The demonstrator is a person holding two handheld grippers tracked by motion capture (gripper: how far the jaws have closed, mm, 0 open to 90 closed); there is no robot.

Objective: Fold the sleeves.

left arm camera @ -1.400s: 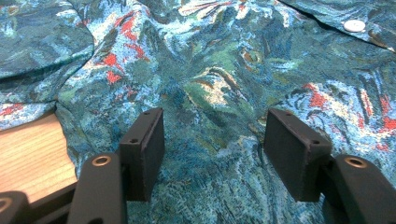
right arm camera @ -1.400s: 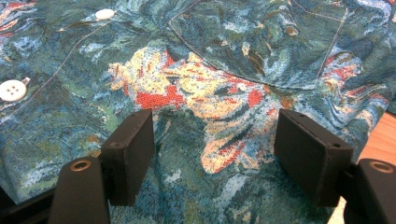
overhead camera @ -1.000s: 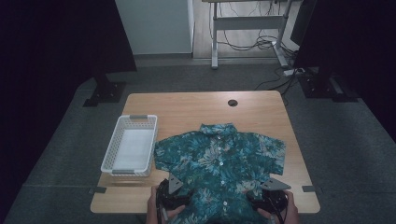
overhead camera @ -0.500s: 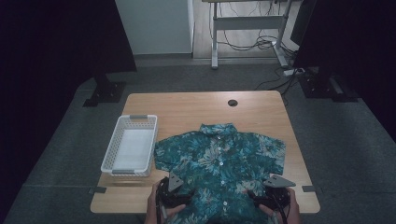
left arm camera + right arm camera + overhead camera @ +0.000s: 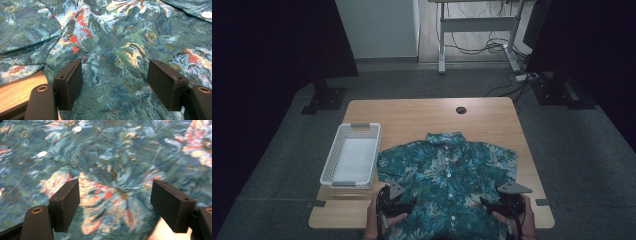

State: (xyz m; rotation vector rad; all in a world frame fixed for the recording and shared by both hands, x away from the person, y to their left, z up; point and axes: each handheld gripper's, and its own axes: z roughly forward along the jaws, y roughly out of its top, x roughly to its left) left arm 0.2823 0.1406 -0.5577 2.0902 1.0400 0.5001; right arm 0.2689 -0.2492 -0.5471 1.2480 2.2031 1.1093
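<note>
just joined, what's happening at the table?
A person is working on a floral shirt spread flat on the wooden table, buttoned, collar pointing away. The left claw and right claw sit over the shirt's near hem, one toward each bottom corner. Both are open with fabric lying between the pads, nothing pinched; the left one's jaws have just been opening. A white basket sits beside the shirt's left sleeve.
</note>
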